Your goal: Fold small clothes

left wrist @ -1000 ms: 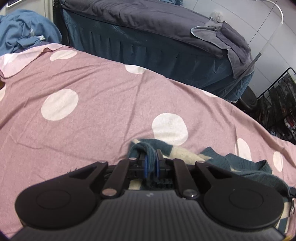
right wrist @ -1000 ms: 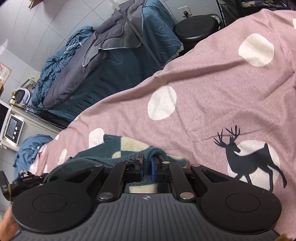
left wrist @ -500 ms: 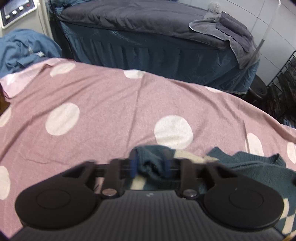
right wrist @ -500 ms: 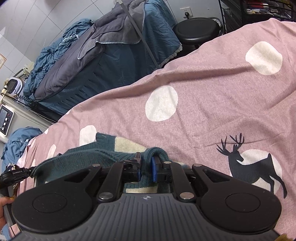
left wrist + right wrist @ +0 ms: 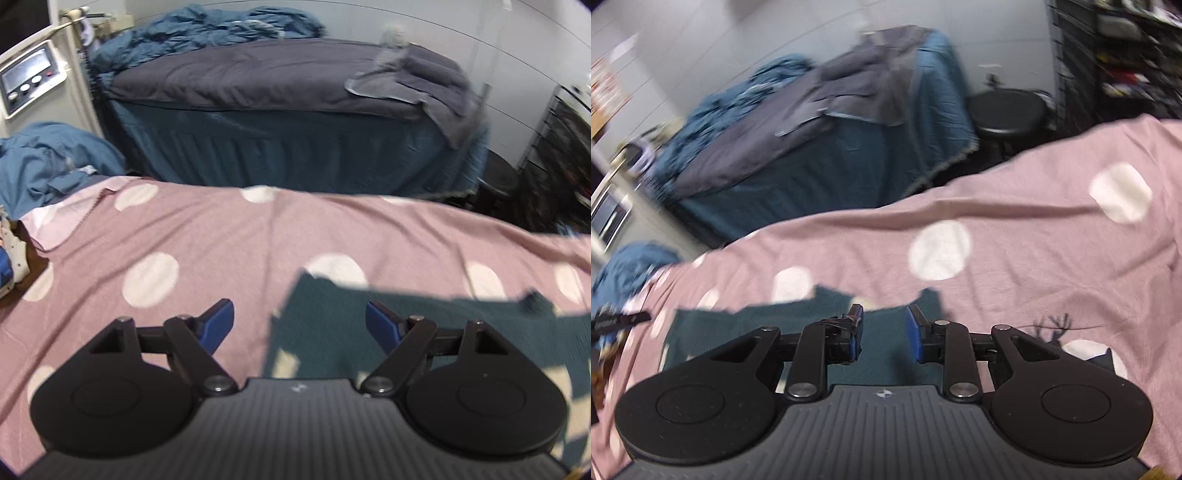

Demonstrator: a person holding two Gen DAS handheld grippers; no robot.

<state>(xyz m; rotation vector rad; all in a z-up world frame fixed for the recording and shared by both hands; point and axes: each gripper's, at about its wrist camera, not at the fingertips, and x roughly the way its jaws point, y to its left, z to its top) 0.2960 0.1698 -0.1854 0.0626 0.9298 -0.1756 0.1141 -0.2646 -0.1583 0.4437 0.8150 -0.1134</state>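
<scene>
A blue-skirted bed (image 5: 295,155) (grey cover on top) stands before pale walls (image 5: 738,44).

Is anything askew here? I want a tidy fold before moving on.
The teal garment lies flat on the pink dotted sheet; its top edge looks uneven in the right view. Both frames are blurred, so I can't judge finer.

Sweater (image 5: 332,325) flat on bedspread (image 5: 207,243) right before me, spreading rightward under my left hand-held gripper (image 5: 299,323), jaws wide apart, nothing between. My right hand-held gripper (image 5: 884,332) above sweater's far edge, jaws parted, holding nothing. Second bed (image 5: 280,110) behind bedspread, across gap. Towel (image 5: 410,85) on that bed's right end. Heap of bedding (image 5: 221,26) at its far left. Machine with panel (image 5: 29,81) left of second bed. Stool (image 5: 1006,110) right of second bed, rack (image 5: 1115,55) beyond it
</scene>
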